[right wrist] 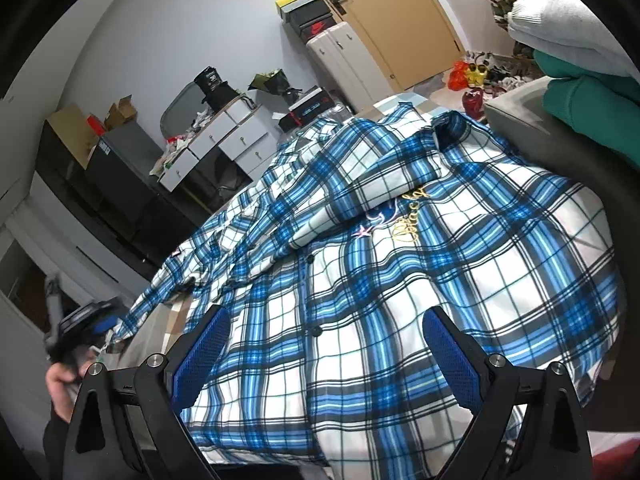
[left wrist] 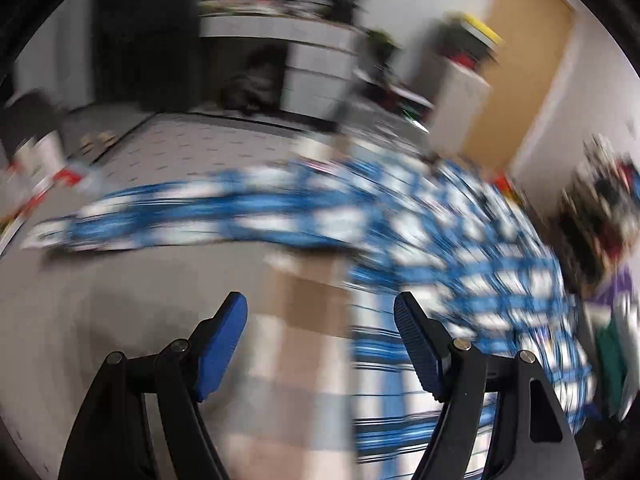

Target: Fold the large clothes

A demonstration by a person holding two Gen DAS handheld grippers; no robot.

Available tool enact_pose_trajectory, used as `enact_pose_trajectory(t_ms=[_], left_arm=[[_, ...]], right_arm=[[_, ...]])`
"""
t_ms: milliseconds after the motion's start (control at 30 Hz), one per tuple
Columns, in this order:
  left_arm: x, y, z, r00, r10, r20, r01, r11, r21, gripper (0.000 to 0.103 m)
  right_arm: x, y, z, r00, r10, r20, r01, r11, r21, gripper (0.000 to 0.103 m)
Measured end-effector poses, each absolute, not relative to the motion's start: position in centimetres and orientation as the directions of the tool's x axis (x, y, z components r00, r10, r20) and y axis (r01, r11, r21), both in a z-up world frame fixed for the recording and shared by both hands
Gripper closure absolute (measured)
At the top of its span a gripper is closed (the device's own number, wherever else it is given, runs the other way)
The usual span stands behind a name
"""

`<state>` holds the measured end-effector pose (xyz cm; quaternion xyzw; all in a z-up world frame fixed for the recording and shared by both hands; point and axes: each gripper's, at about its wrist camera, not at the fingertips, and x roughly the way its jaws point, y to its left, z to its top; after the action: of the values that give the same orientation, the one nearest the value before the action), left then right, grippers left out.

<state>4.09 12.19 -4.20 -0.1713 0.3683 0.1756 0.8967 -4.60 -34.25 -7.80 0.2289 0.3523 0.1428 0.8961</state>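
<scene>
A large blue-and-white plaid shirt [right wrist: 400,240] lies spread on the bed, button front up, with one sleeve folded across its chest. My right gripper [right wrist: 327,313] hovers open just above the shirt's lower part, with nothing pinched between its blue pads. In the blurred left wrist view the shirt [left wrist: 460,240] fills the right side and its long sleeve [left wrist: 180,212] stretches away to the left. My left gripper [left wrist: 320,300] is open and empty above the bedding. It also shows in the right wrist view as the left gripper [right wrist: 94,320], beside the sleeve's end, held by a hand [right wrist: 60,384].
Folded teal clothes [right wrist: 580,100] and grey clothes [right wrist: 560,12] are stacked at the right. Beyond the bed stand a white drawer unit [right wrist: 224,140], a pale suitcase [right wrist: 340,60] and a wooden door [right wrist: 400,12]. The patterned bed cover [left wrist: 180,148] extends to the left.
</scene>
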Motion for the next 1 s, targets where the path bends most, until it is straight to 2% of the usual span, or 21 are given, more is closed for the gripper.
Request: enact_pose_trajectory(t_ms=[100, 200, 300, 367, 400, 600, 667, 700, 733, 767, 800, 833, 1000], left_arm=[[0.7, 19.1, -3.9, 0.639, 0.260, -0.724, -0.571, 0.791, -0.220, 0.030], [-1.4, 23.9, -4.8, 0.632, 0.260, -0.730, -0.669, 0.659, -0.344, 0.030], [-1.5, 27.7, -7.0, 0.657, 0.169, -0.735, -0.688, 0.534, -0.492, 0.030], [-0.8, 30.3, -9.1, 0.701, 0.014, -0.713, -0.647, 0.434, -0.627, 0.030], [-0.7, 30.9, -9.7, 0.729, -0.005, -0.685, -0.634, 0.374, -0.677, 0.030], [2.2, 32.7, -12.0, 0.722, -0.049, -0.690, -0.653, 0.279, -0.704, 0.030], [2.0, 33.4, -12.2, 0.728, -0.026, -0.685, -0.663, 0.226, -0.714, 0.031], [1.9, 33.8, -12.1, 0.731, -0.006, -0.683, -0.667, 0.206, -0.716, 0.041], [1.7, 34.0, -11.7, 0.726, 0.008, -0.687, -0.675, 0.197, -0.711, 0.065], [2.3, 34.0, -11.5, 0.724, 0.007, -0.690, -0.675, 0.211, -0.707, 0.076], [2.3, 34.6, -10.8, 0.721, 0.000, -0.693, -0.674, 0.228, -0.702, 0.095], [2.9, 34.6, -10.3, 0.717, 0.001, -0.697, -0.674, 0.257, -0.693, 0.099], [5.1, 34.0, -5.9, 0.747, 0.106, -0.657, -0.634, 0.411, -0.655, 0.100]], right_arm=[[-4.5, -33.4, -7.7, 0.707, 0.412, -0.575, -0.108, 0.866, 0.488, 0.005], [-4.3, -32.7, -7.8, 0.698, 0.407, -0.590, -0.113, 0.876, 0.469, 0.005], [-4.1, -32.4, -7.9, 0.694, 0.398, -0.600, -0.107, 0.881, 0.460, 0.005], [-3.9, -32.3, -8.0, 0.690, 0.397, -0.606, -0.101, 0.881, 0.462, 0.005], [-3.9, -32.3, -8.1, 0.689, 0.395, -0.607, -0.098, 0.881, 0.462, 0.005], [-3.7, -32.4, -8.2, 0.695, 0.364, -0.620, -0.079, 0.896, 0.438, 0.005], [-3.6, -32.6, -8.3, 0.696, 0.354, -0.624, -0.068, 0.899, 0.433, 0.005], [-3.6, -32.8, -8.3, 0.696, 0.353, -0.625, -0.064, 0.898, 0.436, 0.005], [-3.6, -32.9, -8.3, 0.696, 0.354, -0.625, -0.061, 0.896, 0.441, 0.005], [-3.6, -33.0, -8.4, 0.696, 0.356, -0.623, -0.057, 0.893, 0.446, 0.005], [-3.5, -33.0, -8.4, 0.696, 0.358, -0.622, -0.055, 0.891, 0.450, 0.005], [-3.5, -33.0, -8.4, 0.696, 0.358, -0.622, -0.056, 0.891, 0.451, 0.005], [-3.5, -32.6, -8.3, 0.689, 0.366, -0.625, -0.072, 0.893, 0.444, 0.005]])
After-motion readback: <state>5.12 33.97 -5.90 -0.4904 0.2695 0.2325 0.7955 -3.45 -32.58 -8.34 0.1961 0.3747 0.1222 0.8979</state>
